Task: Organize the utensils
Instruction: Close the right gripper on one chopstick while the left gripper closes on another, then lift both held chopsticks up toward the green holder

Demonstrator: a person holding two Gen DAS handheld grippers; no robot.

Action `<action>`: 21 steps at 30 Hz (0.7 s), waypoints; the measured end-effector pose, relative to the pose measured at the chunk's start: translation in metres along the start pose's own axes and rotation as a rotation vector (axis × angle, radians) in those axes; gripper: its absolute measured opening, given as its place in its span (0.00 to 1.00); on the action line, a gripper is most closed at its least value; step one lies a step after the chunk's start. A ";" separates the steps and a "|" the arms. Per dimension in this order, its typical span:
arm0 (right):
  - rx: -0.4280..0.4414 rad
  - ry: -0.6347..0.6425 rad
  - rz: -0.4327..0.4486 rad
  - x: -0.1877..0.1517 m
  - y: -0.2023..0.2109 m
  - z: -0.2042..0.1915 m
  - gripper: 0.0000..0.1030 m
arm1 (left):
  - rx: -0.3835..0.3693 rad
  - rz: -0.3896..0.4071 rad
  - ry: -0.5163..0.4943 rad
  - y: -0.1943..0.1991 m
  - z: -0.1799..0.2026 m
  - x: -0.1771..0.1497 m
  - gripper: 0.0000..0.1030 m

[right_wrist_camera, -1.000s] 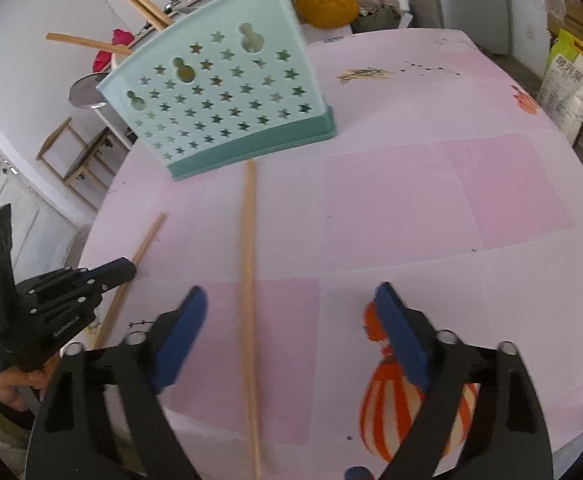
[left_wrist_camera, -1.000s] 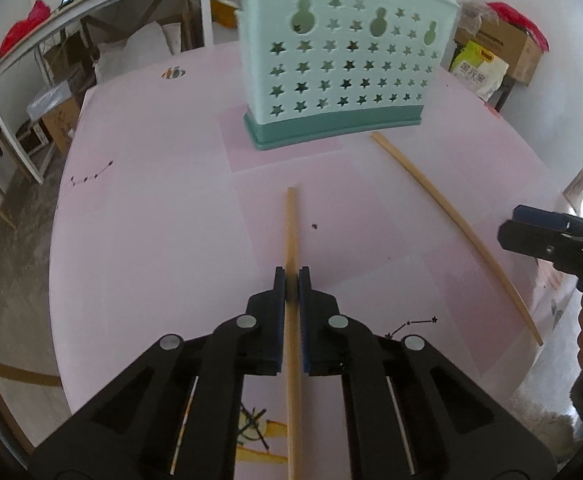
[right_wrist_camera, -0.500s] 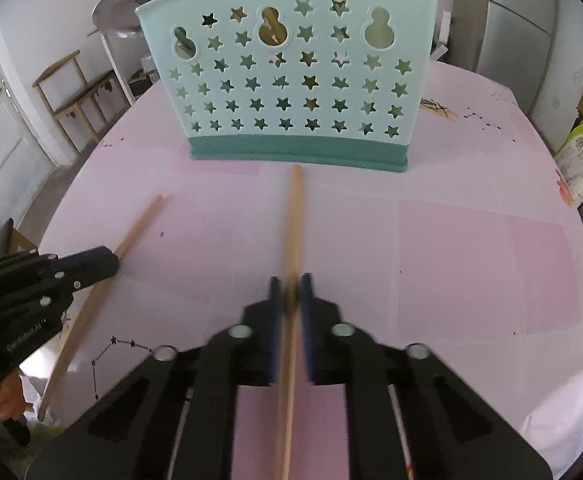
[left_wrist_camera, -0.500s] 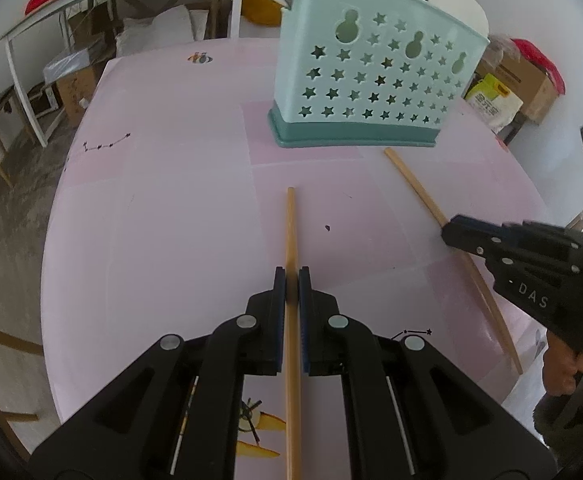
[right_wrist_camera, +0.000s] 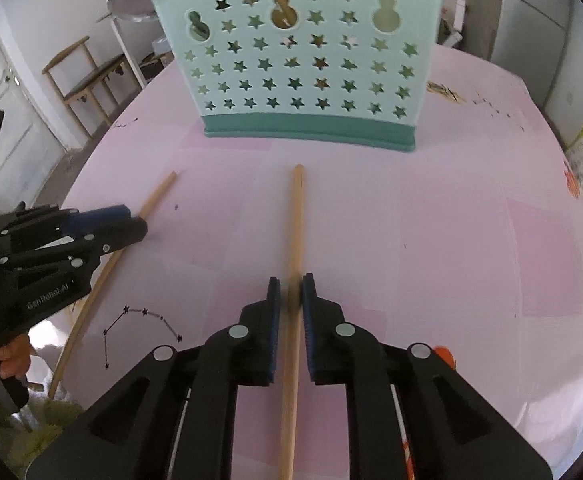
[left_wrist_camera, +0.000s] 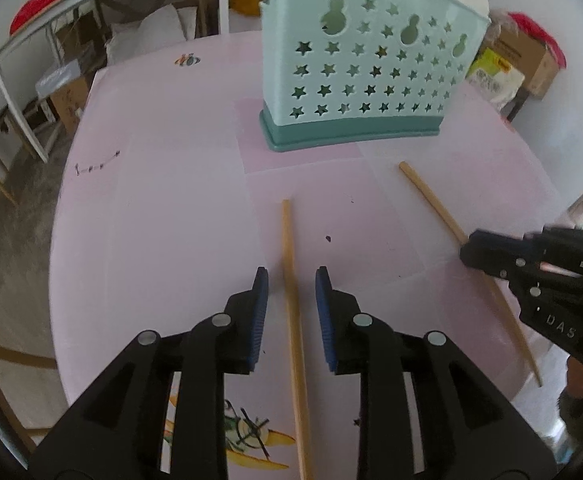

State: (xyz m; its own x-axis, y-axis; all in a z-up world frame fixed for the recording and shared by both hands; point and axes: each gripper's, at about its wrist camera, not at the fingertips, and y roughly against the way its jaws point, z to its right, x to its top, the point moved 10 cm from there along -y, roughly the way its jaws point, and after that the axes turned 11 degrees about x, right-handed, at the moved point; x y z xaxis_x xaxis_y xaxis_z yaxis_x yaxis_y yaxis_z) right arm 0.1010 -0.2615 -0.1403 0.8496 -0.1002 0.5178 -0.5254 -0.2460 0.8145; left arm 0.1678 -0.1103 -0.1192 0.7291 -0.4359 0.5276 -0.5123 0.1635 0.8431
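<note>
Left gripper [left_wrist_camera: 289,280] low over the pink tabletop [left_wrist_camera: 171,208], jaws just opened, blue pads clear of the wooden chopstick [left_wrist_camera: 293,300] lying between them. Teal star-punched utensil basket [left_wrist_camera: 367,80] upright near the tabletop's far edge. Second chopstick [left_wrist_camera: 431,204] lying slantwise toward the right edge, partly under the right gripper [left_wrist_camera: 467,248], whose jaw state cannot be made out here.

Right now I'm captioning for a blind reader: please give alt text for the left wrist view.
The left gripper stands open around a wooden chopstick lying on the pink table. Beyond it stands a mint-green star-holed utensil holder; at right, the right gripper covers a second wooden chopstick.
</note>
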 end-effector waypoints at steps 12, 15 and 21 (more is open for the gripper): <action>0.017 -0.032 0.086 0.023 0.002 0.002 0.07 | 0.013 0.059 0.036 0.005 -0.011 0.012 0.05; 0.034 -0.038 0.157 0.031 0.027 -0.001 0.07 | -0.020 0.140 0.085 0.031 -0.019 0.024 0.05; 0.085 -0.066 0.304 0.044 0.082 -0.001 0.07 | -0.136 0.316 0.154 0.099 -0.029 0.050 0.05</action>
State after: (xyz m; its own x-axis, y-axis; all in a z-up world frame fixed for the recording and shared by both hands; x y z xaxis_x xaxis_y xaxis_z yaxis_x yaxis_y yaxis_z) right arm 0.0953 -0.2850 -0.0504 0.6570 -0.2432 0.7136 -0.7522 -0.2743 0.5991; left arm 0.1666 -0.0903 -0.0060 0.6101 -0.2086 0.7644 -0.6653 0.3892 0.6372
